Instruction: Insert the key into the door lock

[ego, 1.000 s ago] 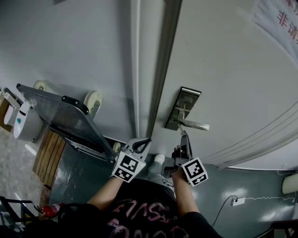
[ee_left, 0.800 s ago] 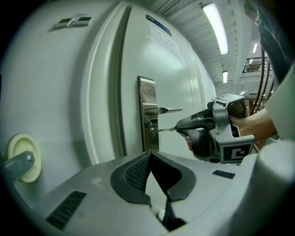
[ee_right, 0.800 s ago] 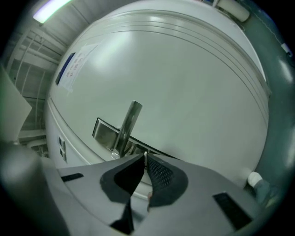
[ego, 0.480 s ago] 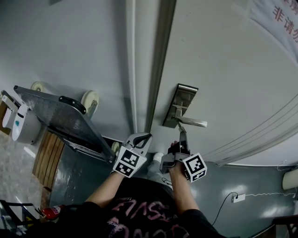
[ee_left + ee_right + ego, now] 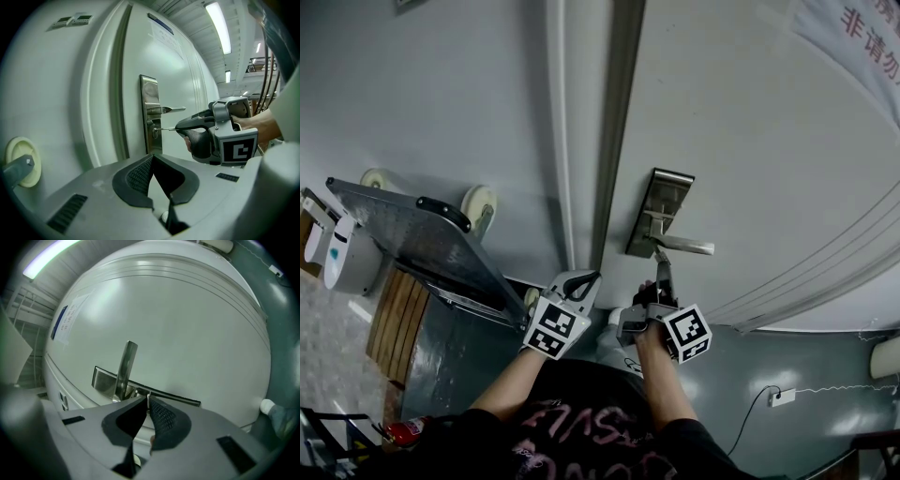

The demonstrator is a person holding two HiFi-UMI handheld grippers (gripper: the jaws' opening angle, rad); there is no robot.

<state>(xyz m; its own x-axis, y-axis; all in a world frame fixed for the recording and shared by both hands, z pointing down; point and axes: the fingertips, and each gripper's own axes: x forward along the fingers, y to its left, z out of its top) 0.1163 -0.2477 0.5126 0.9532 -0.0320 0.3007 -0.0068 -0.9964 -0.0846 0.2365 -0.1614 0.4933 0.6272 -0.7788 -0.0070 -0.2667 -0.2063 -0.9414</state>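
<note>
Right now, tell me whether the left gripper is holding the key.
No: the left gripper is shut and empty; the right gripper holds the key at the lock.

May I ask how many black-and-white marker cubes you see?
2 cubes: one on the left gripper, one on the right gripper holding the metal key at the silver lock.

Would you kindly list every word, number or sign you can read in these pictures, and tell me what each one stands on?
"非请" in red, with further characters cut off by the picture's edge: on the white sign on the door.
Print on the paper sheet with a blue strip, on the door in the left gripper view: too small to read.
Nothing else is legible.
</note>
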